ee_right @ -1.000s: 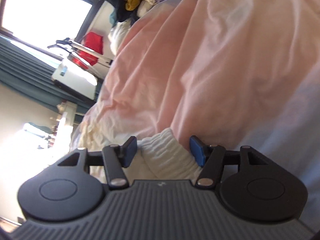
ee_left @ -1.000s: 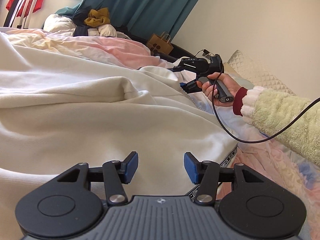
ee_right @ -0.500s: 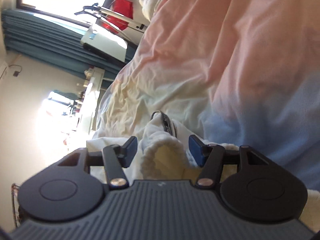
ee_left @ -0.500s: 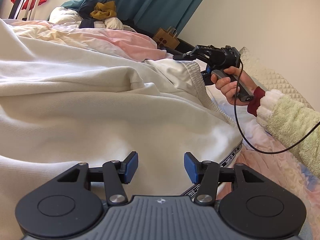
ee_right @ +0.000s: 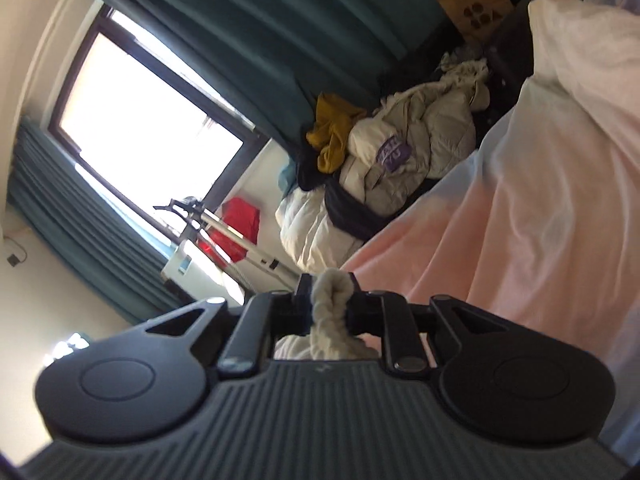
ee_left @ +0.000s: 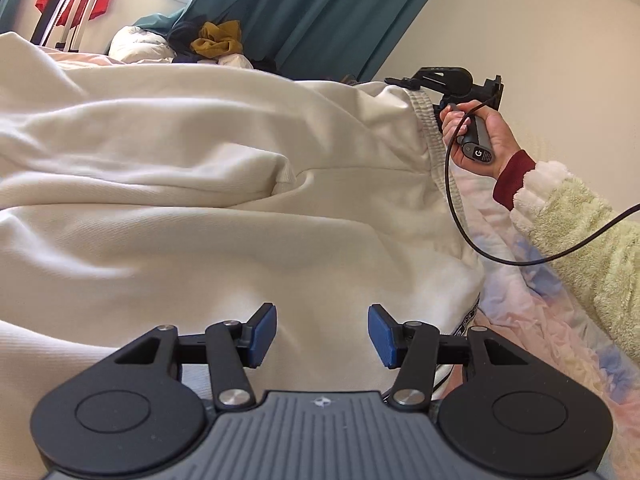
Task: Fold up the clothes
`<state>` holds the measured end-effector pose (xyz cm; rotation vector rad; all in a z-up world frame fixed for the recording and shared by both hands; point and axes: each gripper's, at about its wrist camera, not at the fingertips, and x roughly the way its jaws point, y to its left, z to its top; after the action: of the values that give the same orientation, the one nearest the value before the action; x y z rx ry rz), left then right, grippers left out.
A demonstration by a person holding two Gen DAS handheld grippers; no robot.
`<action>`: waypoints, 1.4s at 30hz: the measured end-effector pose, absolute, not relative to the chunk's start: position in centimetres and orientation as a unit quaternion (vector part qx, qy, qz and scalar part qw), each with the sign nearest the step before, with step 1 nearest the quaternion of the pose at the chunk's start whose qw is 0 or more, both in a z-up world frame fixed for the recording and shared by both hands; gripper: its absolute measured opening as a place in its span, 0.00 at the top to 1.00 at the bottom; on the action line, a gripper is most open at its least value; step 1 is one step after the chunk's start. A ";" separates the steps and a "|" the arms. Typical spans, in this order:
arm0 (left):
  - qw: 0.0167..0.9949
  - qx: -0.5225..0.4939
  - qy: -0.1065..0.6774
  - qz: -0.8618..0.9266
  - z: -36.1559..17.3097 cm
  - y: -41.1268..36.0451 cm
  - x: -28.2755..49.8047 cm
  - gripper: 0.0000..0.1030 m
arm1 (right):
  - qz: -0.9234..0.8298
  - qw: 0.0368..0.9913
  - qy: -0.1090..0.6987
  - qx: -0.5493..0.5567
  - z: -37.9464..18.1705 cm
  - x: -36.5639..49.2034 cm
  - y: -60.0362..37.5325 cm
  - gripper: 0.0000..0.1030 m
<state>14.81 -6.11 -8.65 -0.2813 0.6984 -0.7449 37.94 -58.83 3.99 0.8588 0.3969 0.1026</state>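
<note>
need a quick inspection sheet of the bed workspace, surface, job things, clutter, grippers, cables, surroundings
surface: bed with a pink and pale blue duvet, rumpled, mostly covered by the garment.
job's things: cream garment spread across the bed, its ribbed hem bunched and lifted at the far right corner.
clutter: pile of clothes beyond the bed, mustard piece on top; brown paper bag.
grippers: left gripper open above the garment, nothing between its pads; right gripper has just been closing and is shut on the ribbed hem.
cables: black cable hanging from the right gripper's handle across the garment's edge.
surroundings: teal curtains, window, drying rack with a red item.
</note>
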 end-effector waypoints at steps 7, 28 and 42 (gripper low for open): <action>0.872 -0.148 0.323 -0.336 -8.1 -5.2 15.2 0.48 | -0.114 0.859 0.282 0.411 -8.1 43.6 -62.7 0.80; 0.902 -0.080 0.313 -0.286 -6.3 -3.7 14.6 0.45 | -0.080 0.940 0.220 0.249 2.1 28.3 -50.7 0.20; 0.897 -0.230 0.290 -0.240 -2.0 4.1 12.4 0.40 | 0.051 0.929 0.284 0.233 0.2 14.2 -29.2 0.20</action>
<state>12.36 4.06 -1.97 -0.4759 0.6015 -0.4968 14.25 -29.17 0.23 0.4769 0.5826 0.1054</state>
